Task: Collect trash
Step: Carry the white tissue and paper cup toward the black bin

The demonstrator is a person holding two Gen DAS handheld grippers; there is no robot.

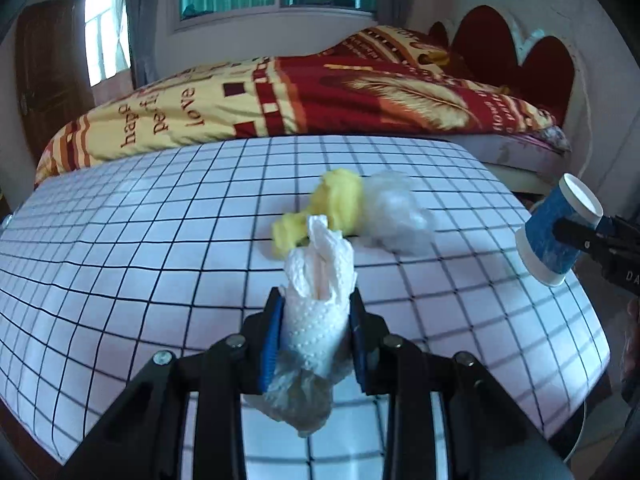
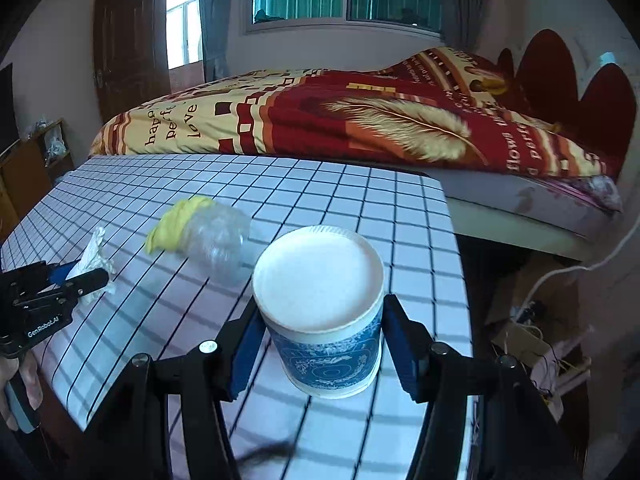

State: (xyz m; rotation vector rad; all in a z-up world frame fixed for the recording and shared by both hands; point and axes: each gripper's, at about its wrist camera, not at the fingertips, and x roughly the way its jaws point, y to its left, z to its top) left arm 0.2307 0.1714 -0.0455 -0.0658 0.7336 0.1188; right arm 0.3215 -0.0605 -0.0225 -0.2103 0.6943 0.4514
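My left gripper (image 1: 316, 300) is shut on a crumpled white paper tissue (image 1: 318, 280) with a bit of clear plastic hanging under it, held above the checked table (image 1: 140, 240). It also shows in the right wrist view (image 2: 90, 268). My right gripper (image 2: 320, 320) is shut on a blue-and-white paper cup (image 2: 324, 316), held above the table's right part; the cup shows in the left wrist view (image 1: 558, 228). On the table lie a yellow crumpled wad (image 1: 332, 208) (image 2: 176, 224) and a clear plastic wad (image 1: 394, 216) (image 2: 218, 240), touching each other.
A bed with a red and yellow cover (image 1: 320, 96) stands just behind the table. A red heart-shaped headboard (image 1: 516, 48) is at the back right. Boxes and cables (image 2: 536, 320) lie on the floor right of the table. A wooden door (image 2: 124, 52) is at back left.
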